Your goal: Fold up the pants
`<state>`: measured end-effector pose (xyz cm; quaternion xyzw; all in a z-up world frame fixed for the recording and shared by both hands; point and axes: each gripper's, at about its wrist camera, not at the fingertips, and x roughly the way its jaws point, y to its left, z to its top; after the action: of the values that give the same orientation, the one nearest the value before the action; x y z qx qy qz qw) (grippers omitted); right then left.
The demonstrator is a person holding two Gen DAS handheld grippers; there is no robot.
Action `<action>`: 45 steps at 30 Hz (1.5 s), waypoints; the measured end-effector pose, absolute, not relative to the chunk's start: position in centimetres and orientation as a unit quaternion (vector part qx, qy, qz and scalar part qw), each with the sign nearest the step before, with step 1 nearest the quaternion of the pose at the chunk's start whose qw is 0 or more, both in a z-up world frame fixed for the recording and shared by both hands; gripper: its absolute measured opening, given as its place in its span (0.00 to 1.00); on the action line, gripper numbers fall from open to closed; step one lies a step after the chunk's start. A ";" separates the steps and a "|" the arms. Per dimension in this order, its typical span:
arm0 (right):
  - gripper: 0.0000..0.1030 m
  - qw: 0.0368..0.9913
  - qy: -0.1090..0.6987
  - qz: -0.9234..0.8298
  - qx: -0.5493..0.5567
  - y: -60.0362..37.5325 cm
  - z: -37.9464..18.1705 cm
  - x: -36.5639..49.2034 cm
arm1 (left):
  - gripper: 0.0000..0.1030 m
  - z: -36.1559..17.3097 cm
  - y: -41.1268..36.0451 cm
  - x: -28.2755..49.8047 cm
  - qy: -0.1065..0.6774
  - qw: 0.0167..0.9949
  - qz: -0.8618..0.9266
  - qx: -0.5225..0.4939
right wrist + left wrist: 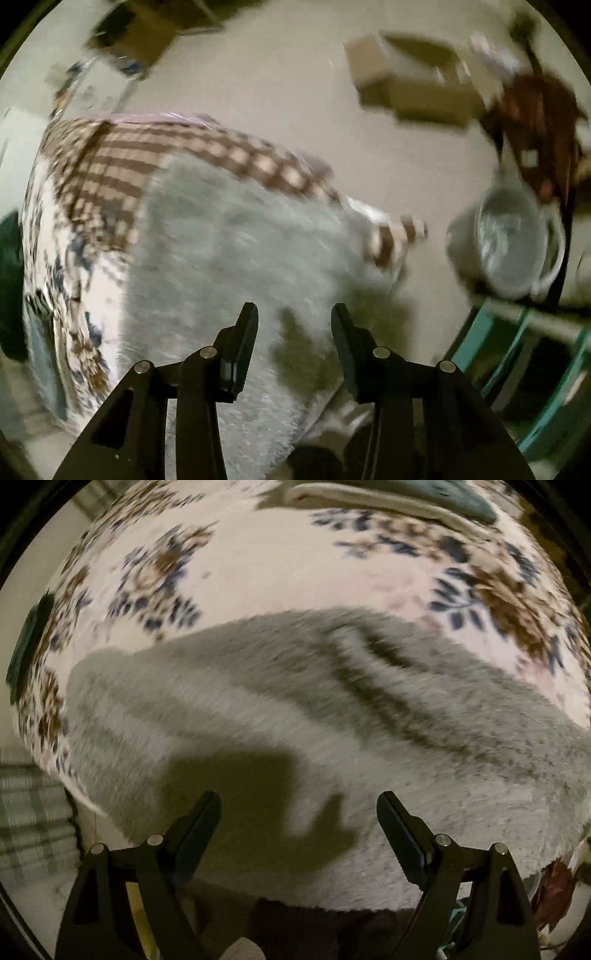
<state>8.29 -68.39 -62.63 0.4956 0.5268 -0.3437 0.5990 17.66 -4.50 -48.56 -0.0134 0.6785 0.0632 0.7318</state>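
Observation:
The grey fuzzy pants (295, 716) lie spread on a floral bedspread (258, 561), with a raised crease running across their right half. My left gripper (299, 805) hovers just above the pants, open and empty, its shadow on the cloth. In the right wrist view the pants (236, 240) lie over the floral cover and a brown checked blanket (122, 158). My right gripper (294, 314) is open and empty above the pants' near edge. Both views are motion-blurred.
A folded cream and dark green cloth (388, 494) lies at the bed's far edge. On the floor to the right are a cardboard box (410, 81), a metal pot (513, 236), a red-brown bag (539, 122) and a teal frame (517, 354).

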 end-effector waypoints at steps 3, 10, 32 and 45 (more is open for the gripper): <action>0.07 0.604 0.518 -0.325 0.511 -67.6 -65.2 7.9 | 0.84 -48.5 -3.1 17.0 0.679 0.729 0.082 -0.027; 0.07 0.573 0.579 -0.373 0.444 -66.5 -65.0 7.3 | 0.84 -47.7 0.6 16.2 0.679 0.722 0.114 -0.068; 0.04 0.569 0.619 -0.225 0.492 -36.0 -65.9 26.7 | 0.84 -46.8 18.2 12.9 0.633 0.735 0.223 -0.102; 0.43 0.640 0.690 -0.054 0.335 -28.3 -60.2 29.7 | 0.84 -49.0 21.7 10.7 0.636 0.716 0.231 -0.171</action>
<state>29.70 -28.25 -60.16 0.3350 0.6897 -0.0539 0.6396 10.68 21.70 -49.03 -0.1710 0.6364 0.2310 0.7159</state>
